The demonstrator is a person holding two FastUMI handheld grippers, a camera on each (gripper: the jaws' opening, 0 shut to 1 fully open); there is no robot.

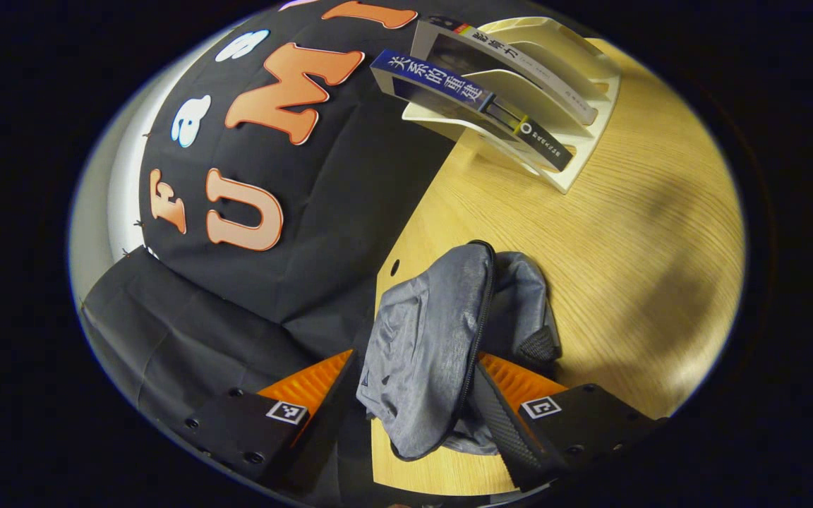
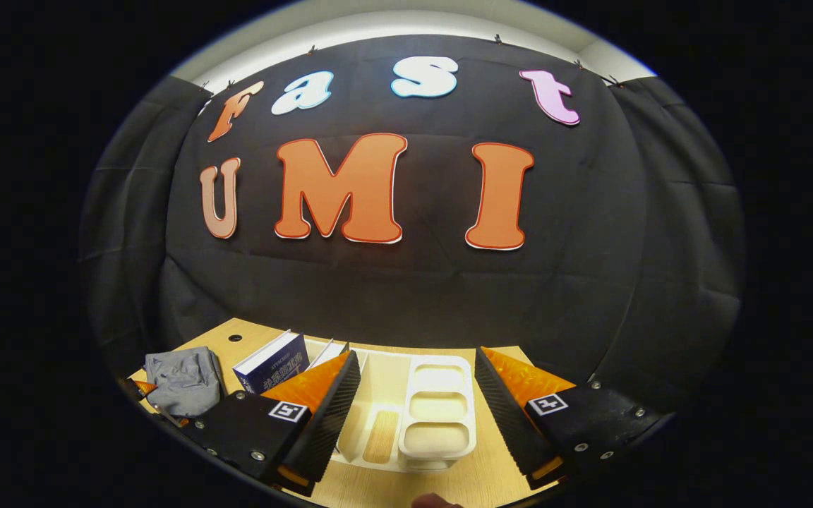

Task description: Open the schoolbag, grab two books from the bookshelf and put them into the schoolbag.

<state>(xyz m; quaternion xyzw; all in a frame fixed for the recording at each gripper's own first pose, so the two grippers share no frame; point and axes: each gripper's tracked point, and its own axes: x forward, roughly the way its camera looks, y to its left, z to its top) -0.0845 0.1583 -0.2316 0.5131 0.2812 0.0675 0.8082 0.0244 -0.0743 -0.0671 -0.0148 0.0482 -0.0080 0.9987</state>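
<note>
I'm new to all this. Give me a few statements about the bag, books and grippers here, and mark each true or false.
1. The grey schoolbag sits between the left gripper fingers. True.
2. Both books lie inside the schoolbag. False: they stand in the white bookshelf.
3. The right gripper is open, holding nothing. True.
4. The bookshelf stands on the floor. False: it stands on the wooden table.
</note>
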